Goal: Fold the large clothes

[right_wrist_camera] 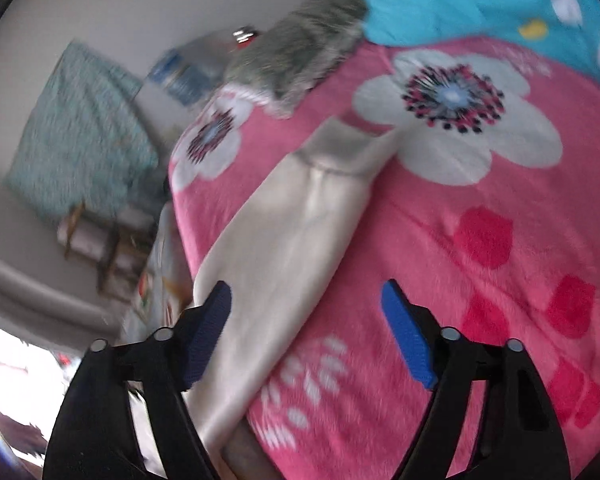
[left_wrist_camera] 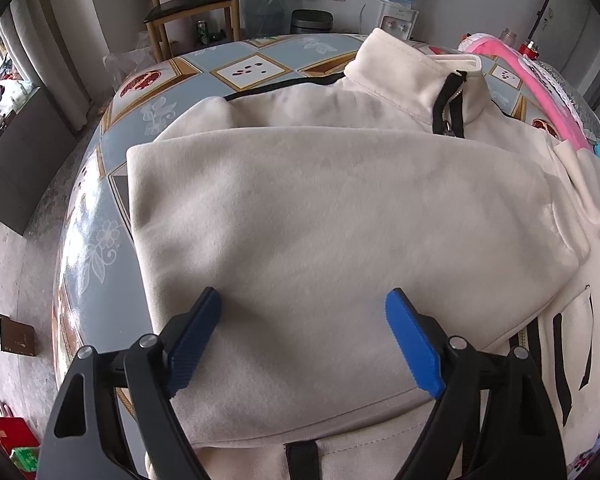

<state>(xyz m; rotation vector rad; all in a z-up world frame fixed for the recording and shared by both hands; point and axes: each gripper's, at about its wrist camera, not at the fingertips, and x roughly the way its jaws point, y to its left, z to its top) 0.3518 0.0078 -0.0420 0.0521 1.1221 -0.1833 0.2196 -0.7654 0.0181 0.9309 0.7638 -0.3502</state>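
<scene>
Cream jacket fills the middle of the left wrist view, spread on a round table with a patterned blue-grey cloth. One sleeve is folded flat across the body, and the collar with its black zip sits in the upper right of the frame. The left gripper hangs low in the frame above the folded cloth, its blue fingers spread wide with nothing between them. A wooden chair stands at the upper left, a water dispenser at the upper right.

In the right wrist view, which is blurred, the other sleeve runs diagonally from lower left to centre across a pink flowered blanket. The right gripper sits above it, fingers parted and empty, the left finger over the sleeve's edge. A blue blanket lies at the upper right.
</scene>
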